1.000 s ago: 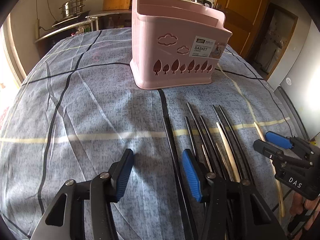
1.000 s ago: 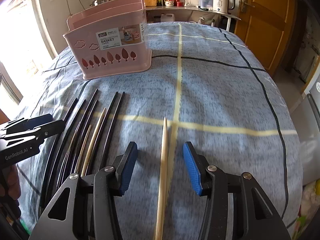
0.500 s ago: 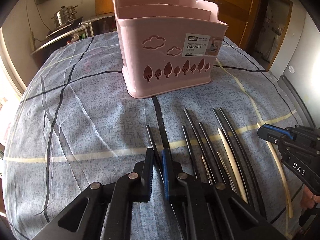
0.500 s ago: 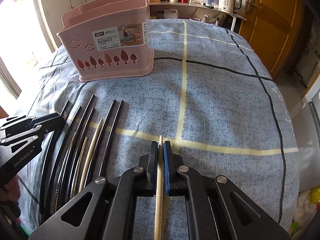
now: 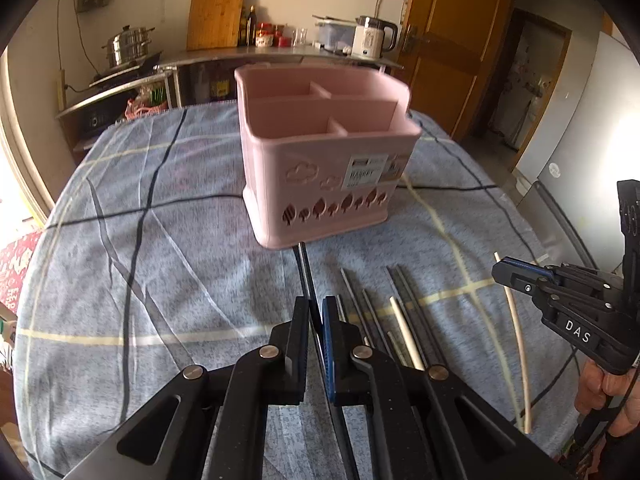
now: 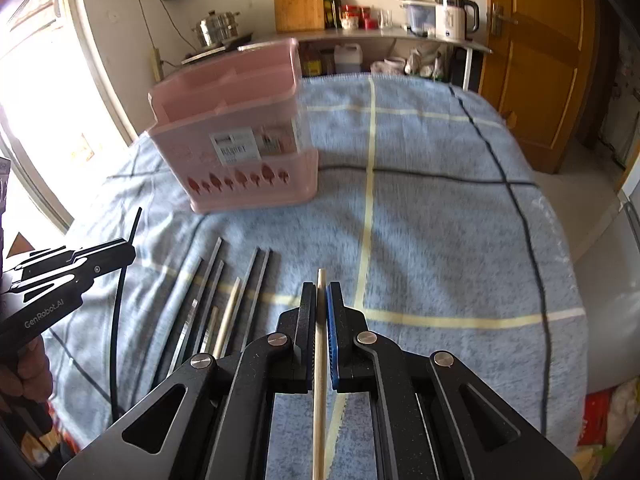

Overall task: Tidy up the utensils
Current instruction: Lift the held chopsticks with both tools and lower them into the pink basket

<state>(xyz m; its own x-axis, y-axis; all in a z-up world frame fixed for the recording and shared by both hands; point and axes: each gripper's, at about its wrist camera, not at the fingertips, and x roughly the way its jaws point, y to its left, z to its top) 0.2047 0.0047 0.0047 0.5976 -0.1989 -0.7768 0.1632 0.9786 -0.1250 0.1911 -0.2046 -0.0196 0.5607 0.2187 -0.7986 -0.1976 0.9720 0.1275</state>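
Nearest the cams, left gripper (image 5: 316,312) is clamped tight on a black chopstick (image 5: 306,276) and right gripper (image 6: 321,300) is pinched on a pale wooden chopstick (image 6: 319,380), both sticks lifted off the blue plaid cloth (image 6: 440,220). Rest of the chopsticks (image 6: 224,300) lie in a row on the cloth btw the grippers, just in front of the pink basket (image 5: 320,160). Basket stands upright w/ its compartments open on top, and behind it is a counter w/ a kettle (image 6: 454,16) and cutting board (image 6: 298,0).
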